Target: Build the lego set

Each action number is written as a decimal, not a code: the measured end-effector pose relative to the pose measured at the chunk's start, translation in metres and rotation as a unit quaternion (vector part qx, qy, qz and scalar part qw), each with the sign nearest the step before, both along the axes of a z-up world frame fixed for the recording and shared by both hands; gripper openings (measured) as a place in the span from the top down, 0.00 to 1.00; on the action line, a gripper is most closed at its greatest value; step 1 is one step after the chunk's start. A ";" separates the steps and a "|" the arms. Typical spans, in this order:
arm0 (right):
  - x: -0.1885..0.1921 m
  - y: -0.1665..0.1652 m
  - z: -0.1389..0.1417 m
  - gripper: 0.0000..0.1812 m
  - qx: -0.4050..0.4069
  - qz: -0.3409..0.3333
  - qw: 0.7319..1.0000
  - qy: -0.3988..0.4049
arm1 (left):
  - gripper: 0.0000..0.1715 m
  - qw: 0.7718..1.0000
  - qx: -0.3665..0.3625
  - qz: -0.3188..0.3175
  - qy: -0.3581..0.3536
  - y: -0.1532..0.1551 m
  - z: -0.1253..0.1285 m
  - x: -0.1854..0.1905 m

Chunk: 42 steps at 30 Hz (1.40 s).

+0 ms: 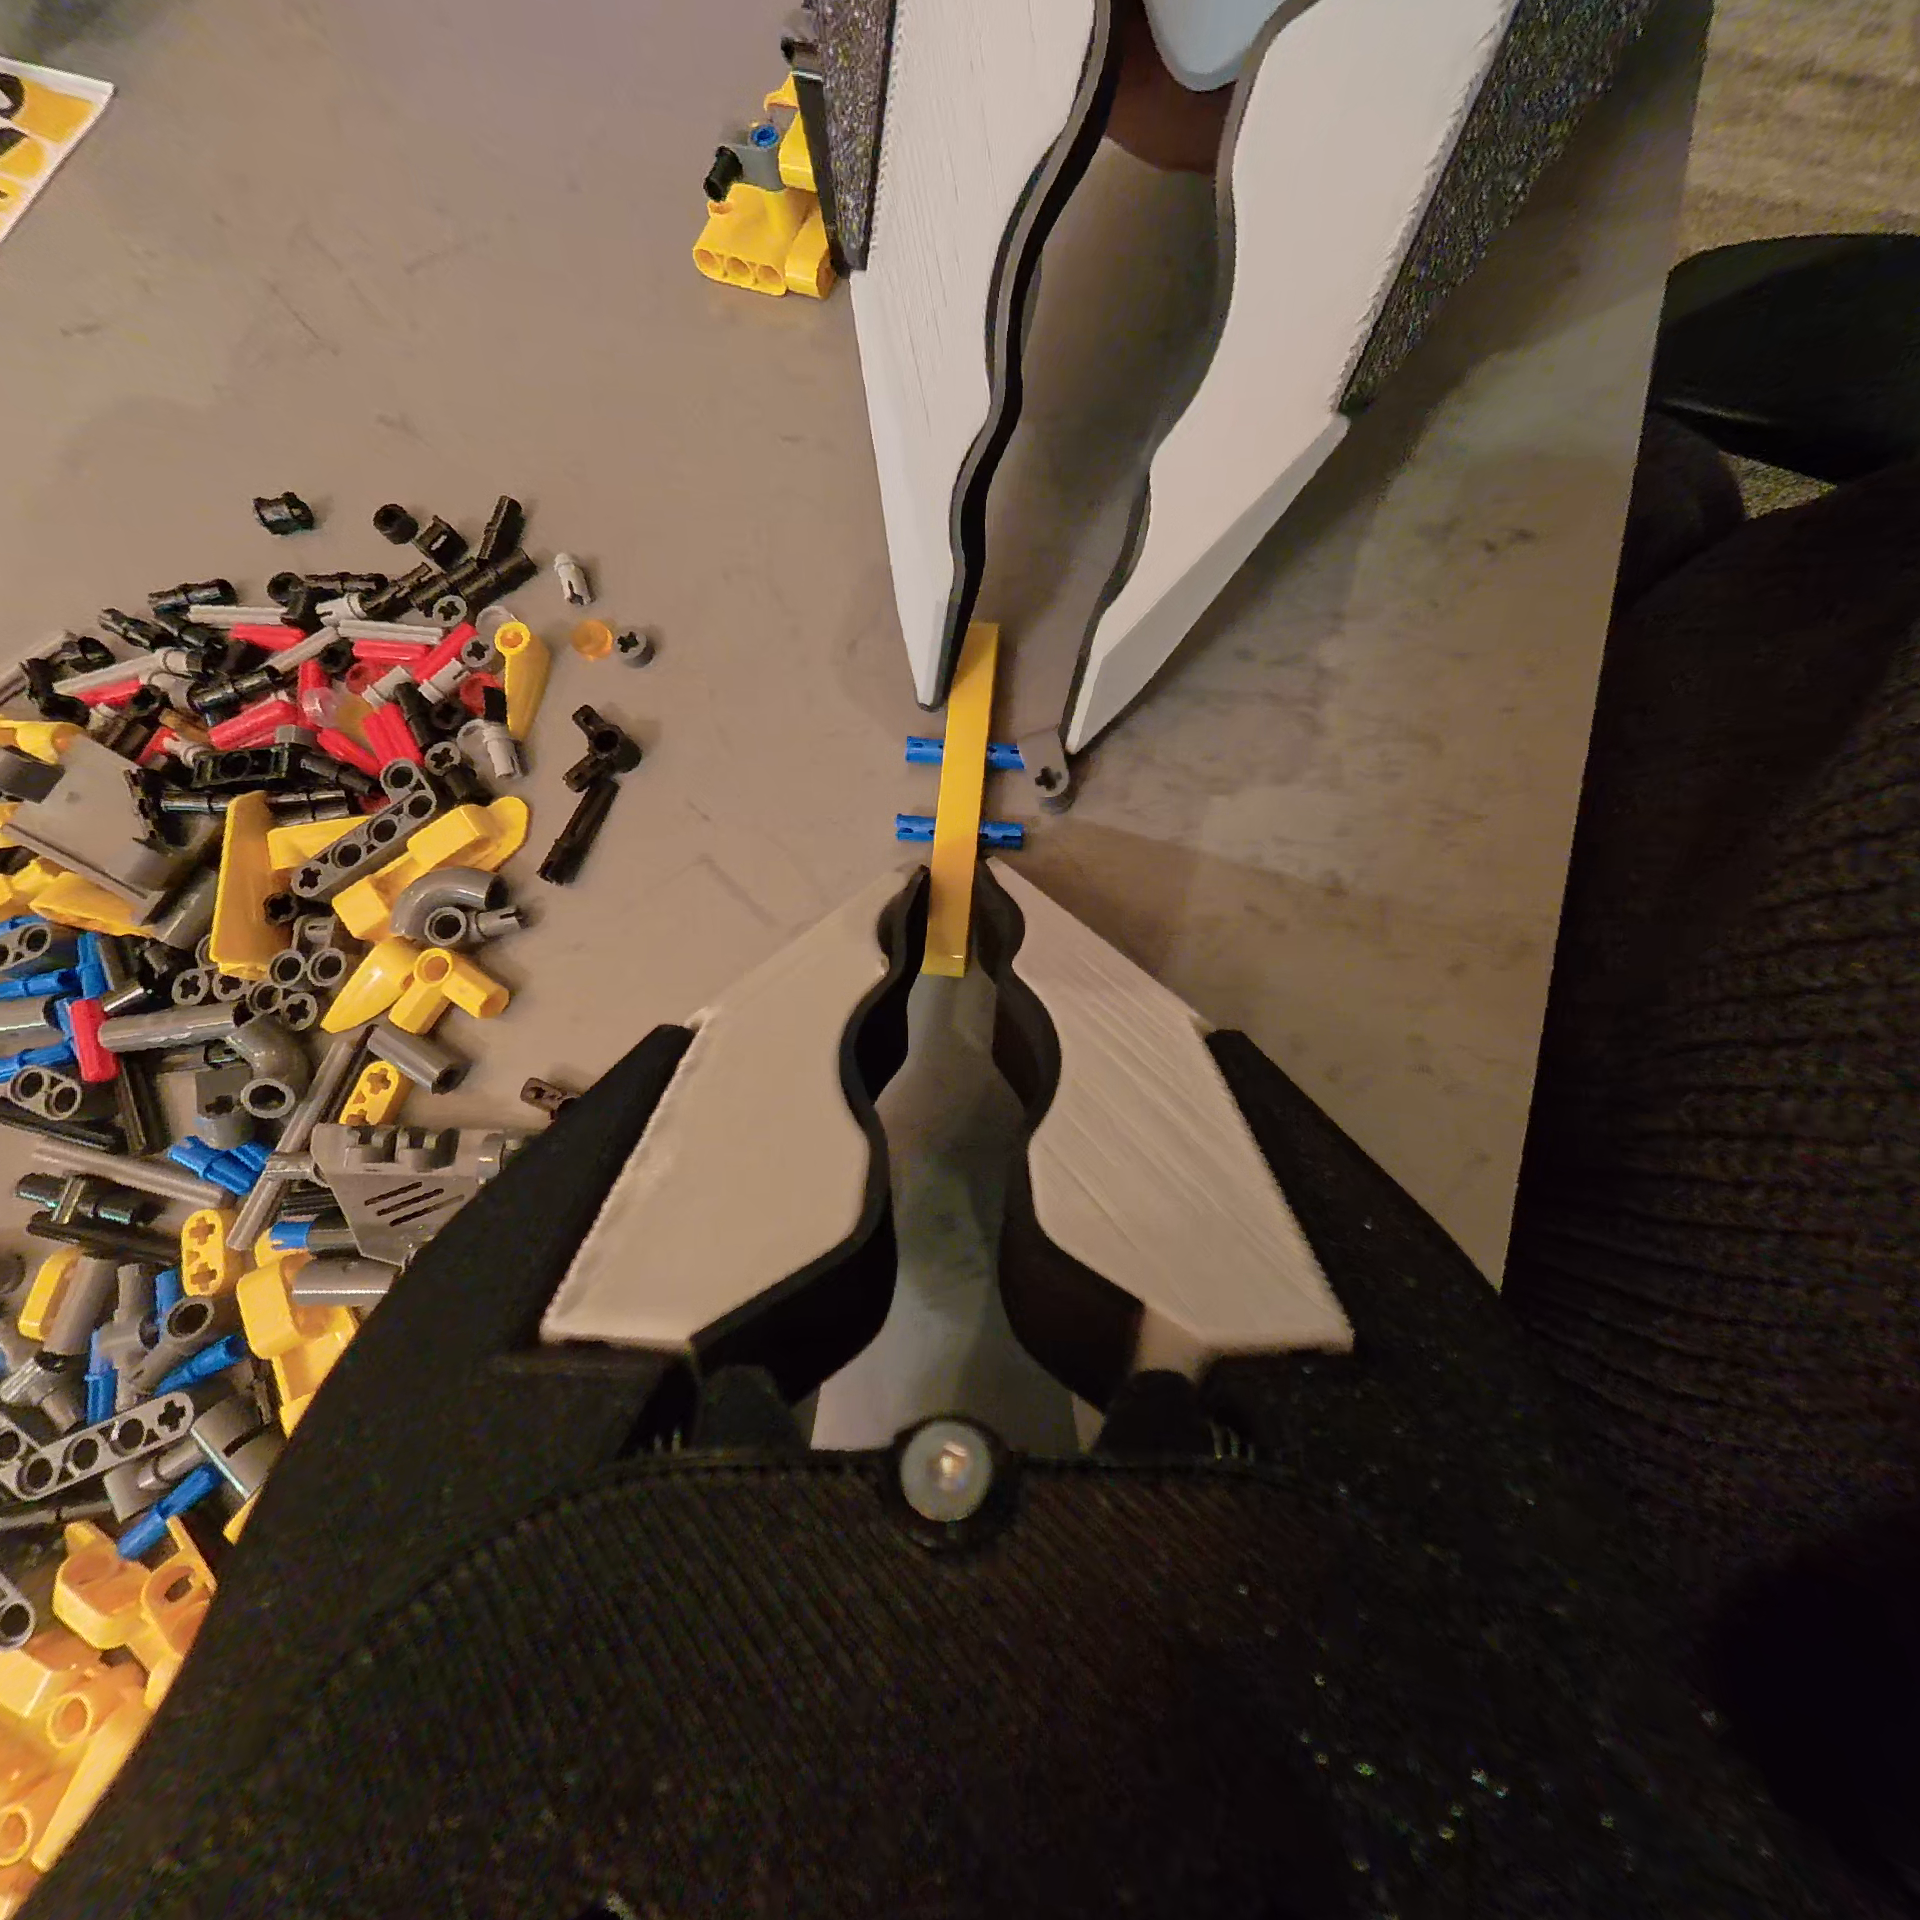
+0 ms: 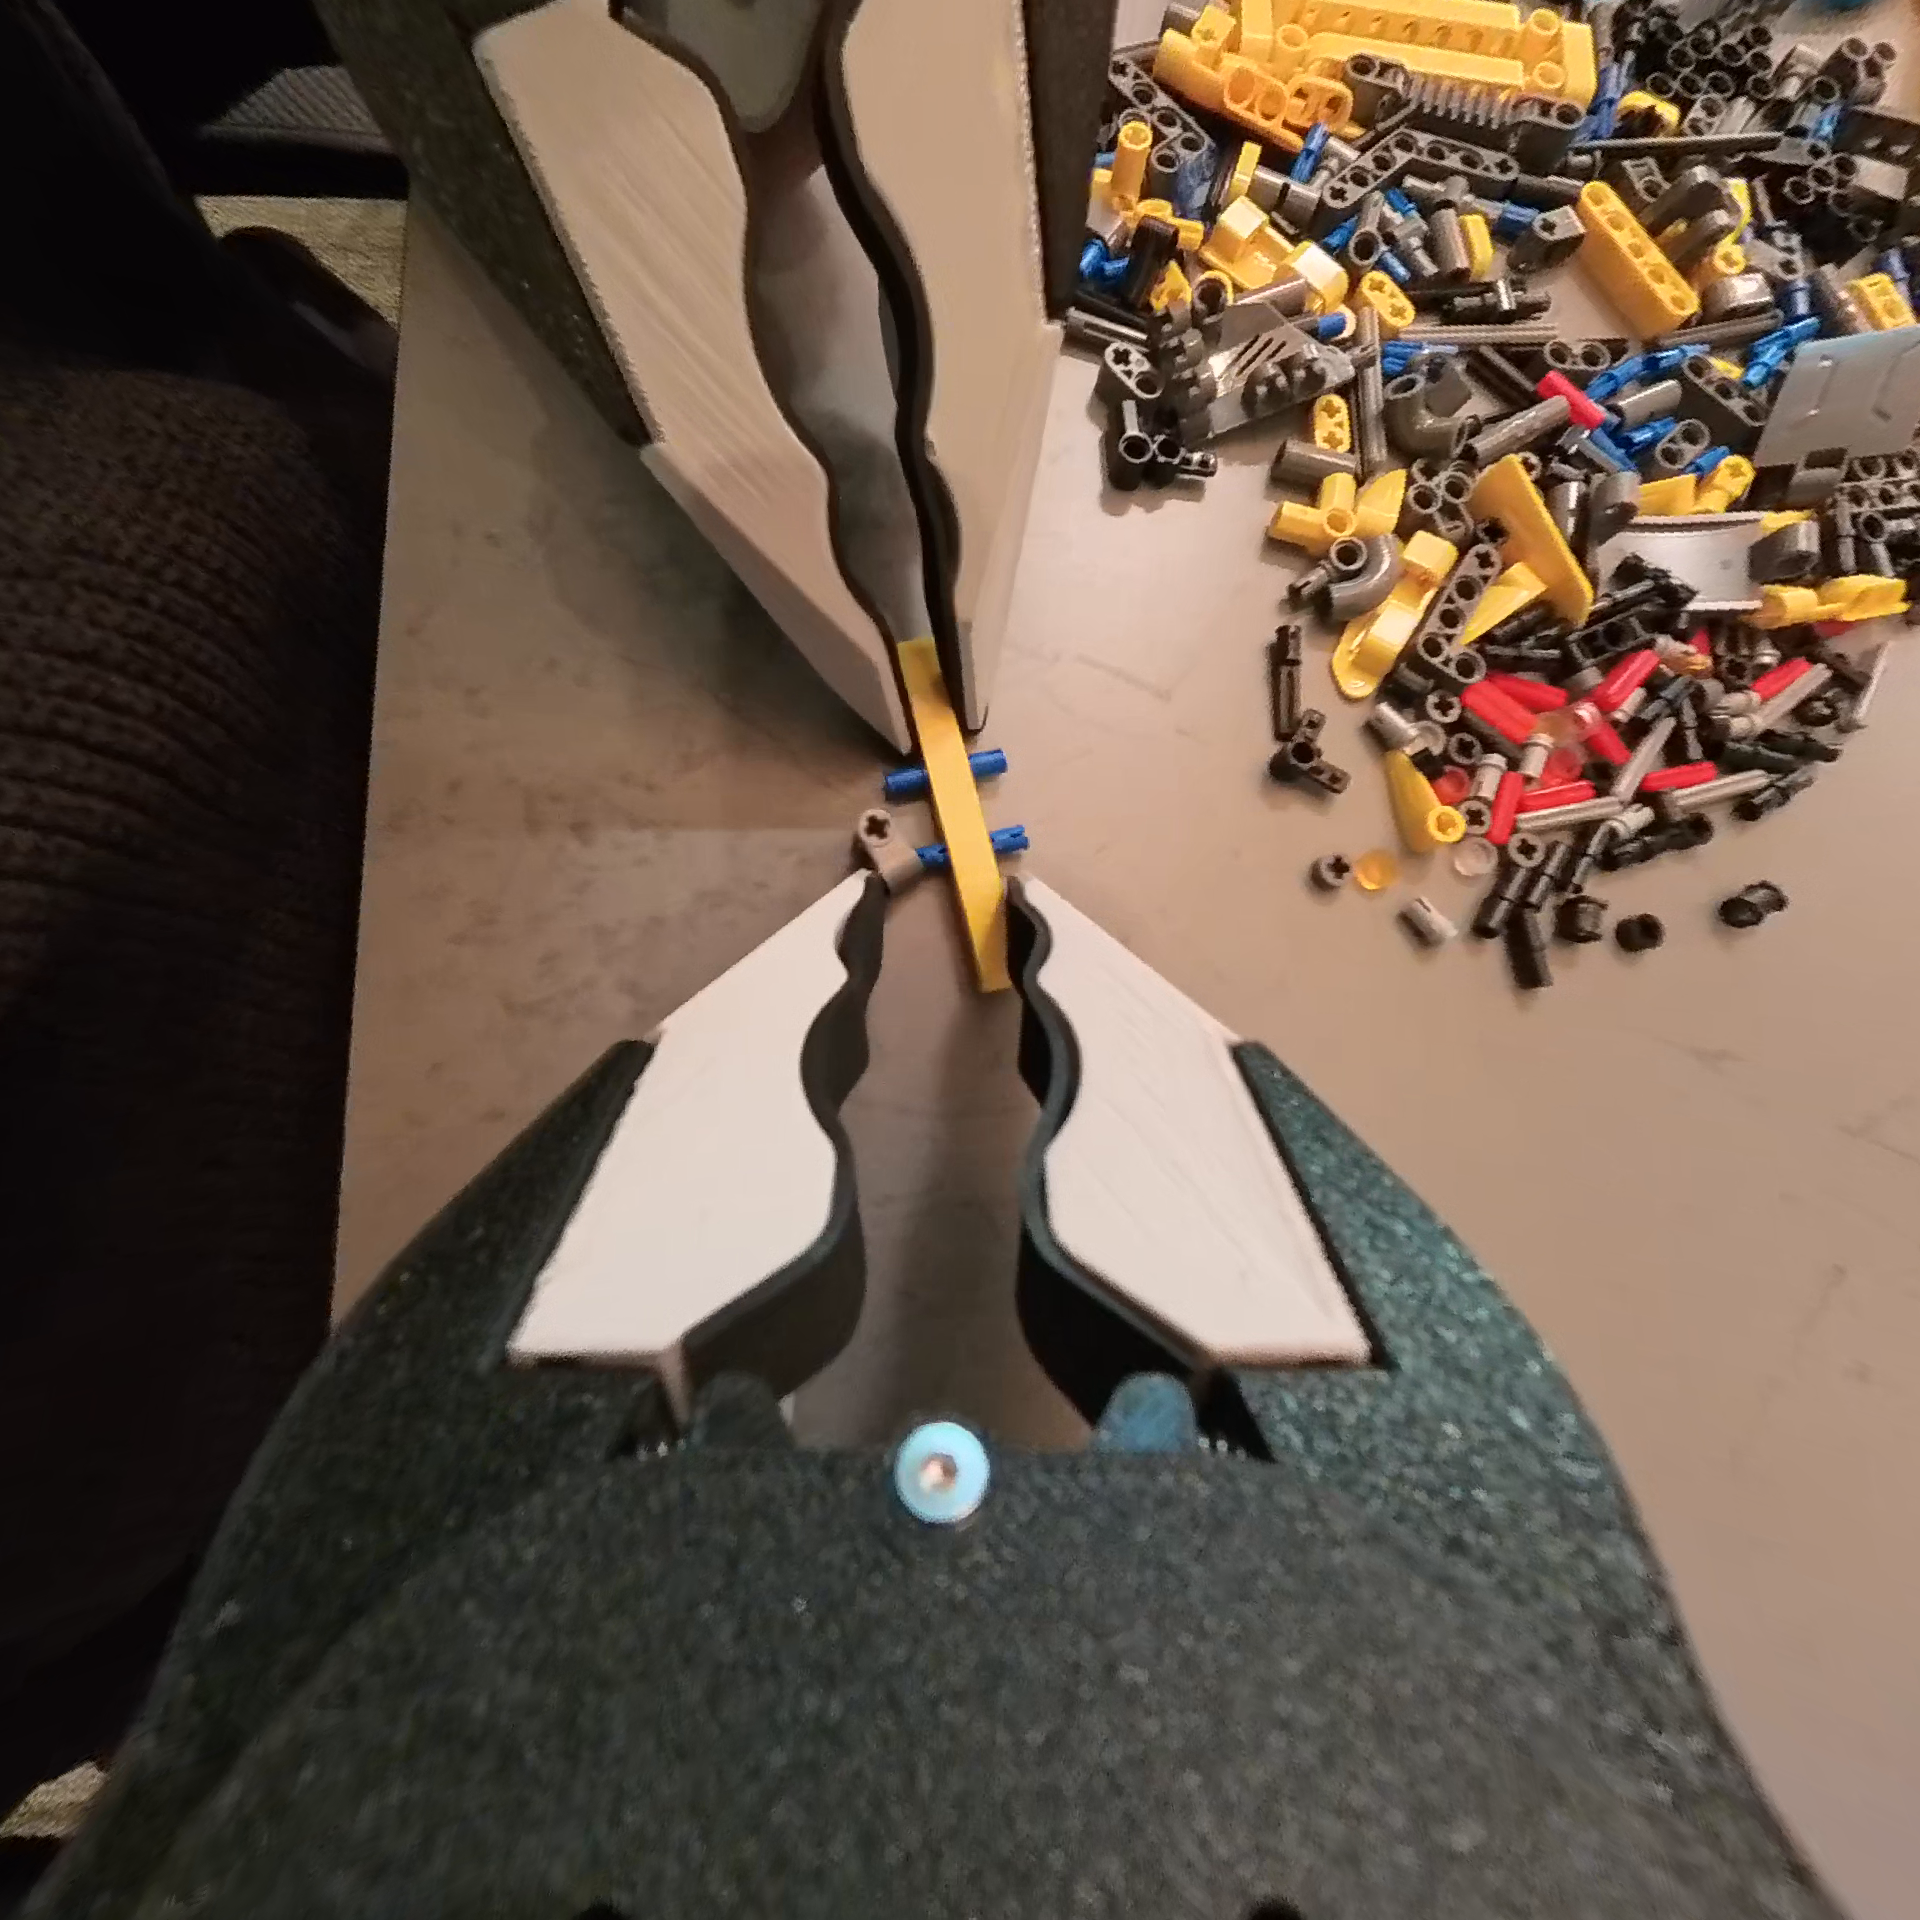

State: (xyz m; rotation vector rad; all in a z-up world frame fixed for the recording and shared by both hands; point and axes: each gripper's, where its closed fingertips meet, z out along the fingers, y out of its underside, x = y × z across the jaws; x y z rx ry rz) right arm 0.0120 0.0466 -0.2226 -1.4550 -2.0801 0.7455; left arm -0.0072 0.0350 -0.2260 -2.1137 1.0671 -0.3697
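Observation:
My left gripper is shut on the near end of a yellow beam, held on edge above the grey table. Two blue pins pass through the beam. My right gripper comes from the opposite side. In its own view the right gripper has one finger against the yellow beam and the other against a small grey connector sitting on a blue pin. The jaws squeeze the two together. The left gripper shows at the beam's far end.
A large pile of loose yellow, grey, black, red and blue building parts lies on the table and also shows in the right wrist view. A small yellow sub-assembly and a printed booklet lie farther off. Dark fabric lies beyond the table edge. The grippers are tip to tip, or close to it.

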 end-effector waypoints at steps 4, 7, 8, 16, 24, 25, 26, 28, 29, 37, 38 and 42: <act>-0.001 0.000 0.000 0.87 0.008 -0.012 1.000 0.002 | 0.96 1.000 0.000 0.002 0.000 0.000 0.000 0.000; -0.001 0.000 0.000 0.87 0.007 -0.015 1.000 0.008 | 0.97 1.000 -0.001 0.001 -0.001 0.000 0.000 0.000; -0.001 0.000 0.000 0.87 0.009 -0.014 1.000 0.009 | 0.97 1.000 -0.002 0.001 -0.001 0.000 0.000 0.000; -0.001 -0.001 0.000 0.87 0.019 -0.019 1.000 0.012 | 0.97 1.000 -0.006 0.002 -0.005 0.000 0.000 0.001; -0.006 -0.001 0.000 0.86 0.003 -0.054 0.998 0.027 | 0.97 1.000 -0.002 0.003 -0.002 0.000 0.000 0.001; -0.006 0.000 0.000 0.86 0.005 -0.054 0.998 0.024 | 0.97 1.000 -0.002 0.003 -0.002 0.000 0.000 0.001; -0.006 0.000 0.000 0.86 0.005 -0.053 0.998 0.021 | 0.97 1.000 -0.001 0.003 -0.001 0.000 0.000 0.001; -0.006 0.000 0.000 0.86 0.007 -0.045 0.999 0.023 | 0.97 1.000 -0.002 0.003 -0.002 0.000 0.000 0.001; -0.006 0.000 0.000 0.86 0.006 -0.041 0.999 0.023 | 0.97 1.000 -0.004 0.003 -0.004 0.000 0.000 0.001; -0.003 -0.003 -0.001 0.86 -0.007 -0.004 1.000 -0.002 | 0.97 1.000 -0.010 -0.001 -0.008 0.000 0.000 0.001; -0.003 -0.003 0.000 0.86 -0.007 -0.002 1.000 -0.003 | 0.97 1.000 -0.010 -0.001 -0.008 -0.001 0.000 0.001; -0.003 -0.003 -0.001 0.86 -0.009 0.005 1.000 -0.001 | 0.97 1.000 -0.012 -0.001 -0.010 -0.001 0.000 0.001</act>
